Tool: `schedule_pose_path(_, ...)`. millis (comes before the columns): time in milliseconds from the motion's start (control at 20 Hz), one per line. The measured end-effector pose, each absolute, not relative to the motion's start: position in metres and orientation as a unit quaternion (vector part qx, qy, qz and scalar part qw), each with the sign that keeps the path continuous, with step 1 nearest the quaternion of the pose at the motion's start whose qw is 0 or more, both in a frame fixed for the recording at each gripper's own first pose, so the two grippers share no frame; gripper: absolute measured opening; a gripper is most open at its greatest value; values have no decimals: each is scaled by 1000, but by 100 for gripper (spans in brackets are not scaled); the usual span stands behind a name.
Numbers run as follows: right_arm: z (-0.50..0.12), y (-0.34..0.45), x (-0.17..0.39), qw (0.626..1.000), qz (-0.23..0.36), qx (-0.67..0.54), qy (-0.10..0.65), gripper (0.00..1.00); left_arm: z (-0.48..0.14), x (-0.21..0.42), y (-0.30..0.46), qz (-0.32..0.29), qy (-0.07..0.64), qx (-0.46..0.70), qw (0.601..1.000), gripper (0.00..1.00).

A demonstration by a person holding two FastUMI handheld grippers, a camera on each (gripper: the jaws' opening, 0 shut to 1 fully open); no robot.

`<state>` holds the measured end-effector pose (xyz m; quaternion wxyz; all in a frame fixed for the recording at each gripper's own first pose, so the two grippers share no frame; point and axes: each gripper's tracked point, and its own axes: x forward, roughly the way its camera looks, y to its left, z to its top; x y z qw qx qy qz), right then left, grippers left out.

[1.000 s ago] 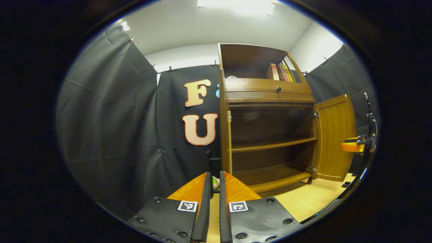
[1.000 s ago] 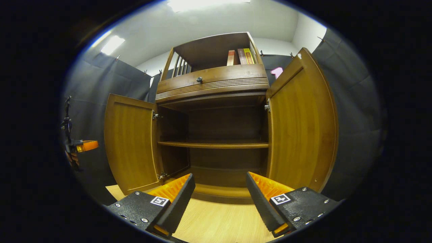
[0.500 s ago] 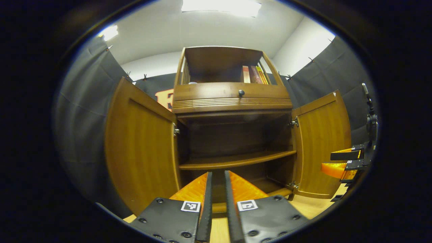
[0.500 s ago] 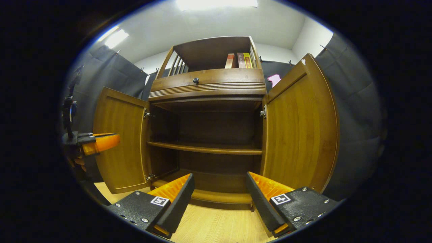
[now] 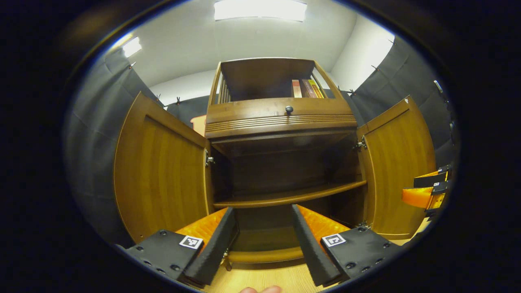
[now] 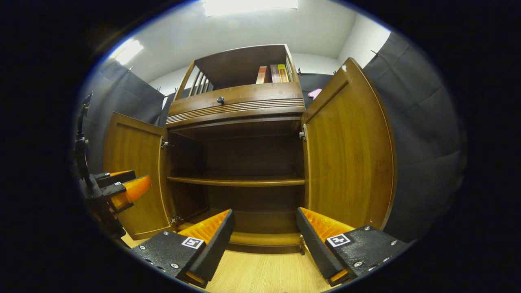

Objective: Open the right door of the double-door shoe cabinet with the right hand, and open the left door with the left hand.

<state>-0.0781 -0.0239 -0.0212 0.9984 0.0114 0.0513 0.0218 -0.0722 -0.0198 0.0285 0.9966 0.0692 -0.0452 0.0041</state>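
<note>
Both shoe cabinet doors stand wide: left door (image 5: 160,179) beside the left tool (image 5: 260,240), right door (image 6: 348,158) beside the right tool (image 6: 264,242). Left tool just spread apart, right already spread; task looks finished.

Fingertips (image 5: 260,289) (edge-cropped) at bottom

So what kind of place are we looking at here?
Most likely a staged recording booth, not a lived-in home: black cloth walls are clipped up around a lone wooden shoe cabinet on a wood-look floor, with ceiling light panels overhead. Both cabinet doors stand open.
</note>
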Motion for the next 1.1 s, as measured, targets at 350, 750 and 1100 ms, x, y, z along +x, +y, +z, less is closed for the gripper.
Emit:
schedule_pose_path(350,-16,-14,-74,998,30,15,51,94,26,-64,19,44,-27,36,998,96)
schedule_pose_path(750,-14,-21,-71,998,15,25,50,94,32,-60,24,44,-35,30,998,98)
schedule_pose_path(1100,-19,-18,-72,998,19,24,56,94,23,-57,30,53,-26,27,998,97)
